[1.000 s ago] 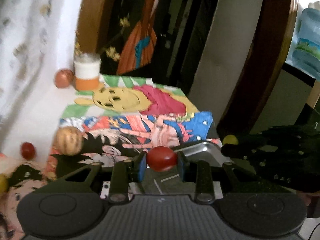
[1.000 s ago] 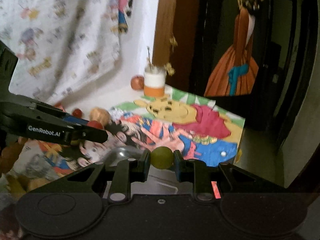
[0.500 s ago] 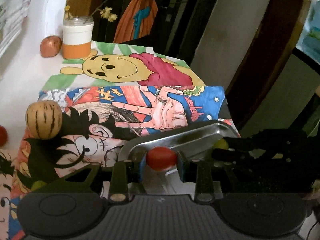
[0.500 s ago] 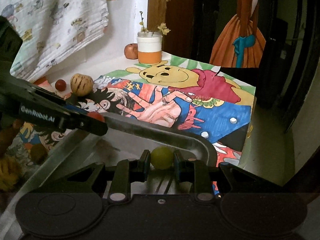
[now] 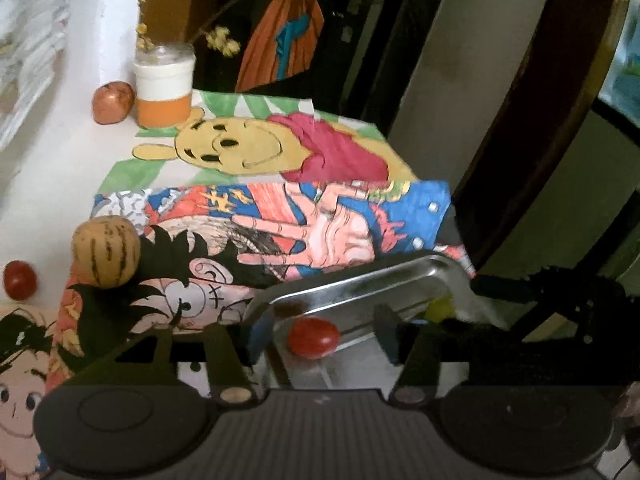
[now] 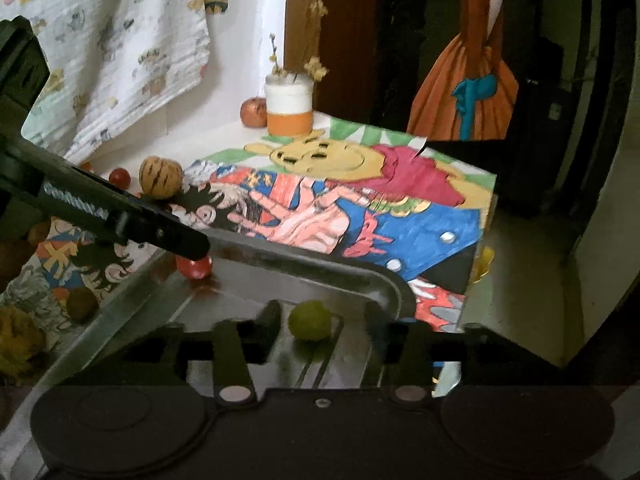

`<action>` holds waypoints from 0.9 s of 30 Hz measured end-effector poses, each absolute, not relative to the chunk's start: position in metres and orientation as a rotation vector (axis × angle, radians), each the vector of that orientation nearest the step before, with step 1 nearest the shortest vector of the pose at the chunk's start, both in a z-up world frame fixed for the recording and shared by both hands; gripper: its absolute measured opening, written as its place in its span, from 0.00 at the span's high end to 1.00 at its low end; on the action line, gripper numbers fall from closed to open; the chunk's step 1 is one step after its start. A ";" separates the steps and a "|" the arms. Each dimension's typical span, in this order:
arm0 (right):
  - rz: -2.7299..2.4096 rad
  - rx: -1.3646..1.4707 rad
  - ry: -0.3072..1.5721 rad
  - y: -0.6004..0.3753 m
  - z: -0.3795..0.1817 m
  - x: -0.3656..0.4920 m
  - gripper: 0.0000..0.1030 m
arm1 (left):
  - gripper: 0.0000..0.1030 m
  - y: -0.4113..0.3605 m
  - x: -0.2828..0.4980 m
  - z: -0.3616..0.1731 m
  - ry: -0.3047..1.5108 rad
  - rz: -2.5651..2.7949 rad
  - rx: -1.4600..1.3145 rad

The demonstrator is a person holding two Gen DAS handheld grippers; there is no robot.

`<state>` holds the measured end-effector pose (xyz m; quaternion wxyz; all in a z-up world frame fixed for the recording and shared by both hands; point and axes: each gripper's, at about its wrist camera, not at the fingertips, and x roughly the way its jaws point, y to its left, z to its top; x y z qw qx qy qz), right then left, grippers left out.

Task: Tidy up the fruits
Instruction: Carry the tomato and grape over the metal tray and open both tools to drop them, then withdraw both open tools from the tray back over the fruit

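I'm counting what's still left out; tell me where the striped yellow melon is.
The striped melon sits out on the cartoon drawings, at the left of both views, just right of a loose red tomato and well clear of the metal tray.

Dim room, soft light on the white wall [image 6: 256, 40]

Glare streaks the metal tray [image 5: 360, 280]; slight motion blur, fisheye bending and dark corners

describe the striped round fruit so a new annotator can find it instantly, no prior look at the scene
Start at the table covered with coloured cartoon drawings. On the left edge of the drawing with the black-haired face, beyond the metal tray, sits the striped fruit. It is tan with dark lengthwise stripes and bigger than the plain red cherry tomato beside it.
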<state>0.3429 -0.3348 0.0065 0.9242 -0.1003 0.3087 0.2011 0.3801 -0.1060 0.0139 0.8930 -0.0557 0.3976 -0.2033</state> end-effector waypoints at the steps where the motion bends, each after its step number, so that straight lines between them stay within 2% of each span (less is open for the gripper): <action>1: 0.411 -0.209 0.622 -0.335 0.010 0.338 0.32 | 0.26 -0.103 0.375 0.018 0.814 -0.418 -0.128; 2: 0.408 -0.209 0.612 -0.335 0.013 0.333 0.29 | 0.17 -0.100 0.369 0.023 0.800 -0.413 -0.141; 3: 0.406 -0.202 0.603 -0.336 0.016 0.328 0.27 | 0.15 -0.096 0.361 0.029 0.780 -0.406 -0.153; 5: 0.412 -0.179 0.583 -0.336 0.025 0.316 0.17 | 0.05 -0.089 0.345 0.038 0.741 -0.395 -0.171; 7: 0.416 -0.161 0.558 -0.335 0.035 0.303 0.10 | 0.00 -0.082 0.327 0.046 0.710 -0.379 -0.188; 10: 0.429 -0.137 0.521 -0.333 0.048 0.281 0.02 | 0.00 -0.071 0.296 0.056 0.668 -0.349 -0.210; 19: 0.418 -0.156 0.468 -0.313 0.073 0.204 0.01 | 0.00 -0.044 0.203 0.072 0.551 -0.257 -0.199; 27: 0.402 -0.124 0.461 -0.300 0.073 0.145 0.01 | 0.00 -0.043 0.130 0.069 0.443 -0.135 -0.094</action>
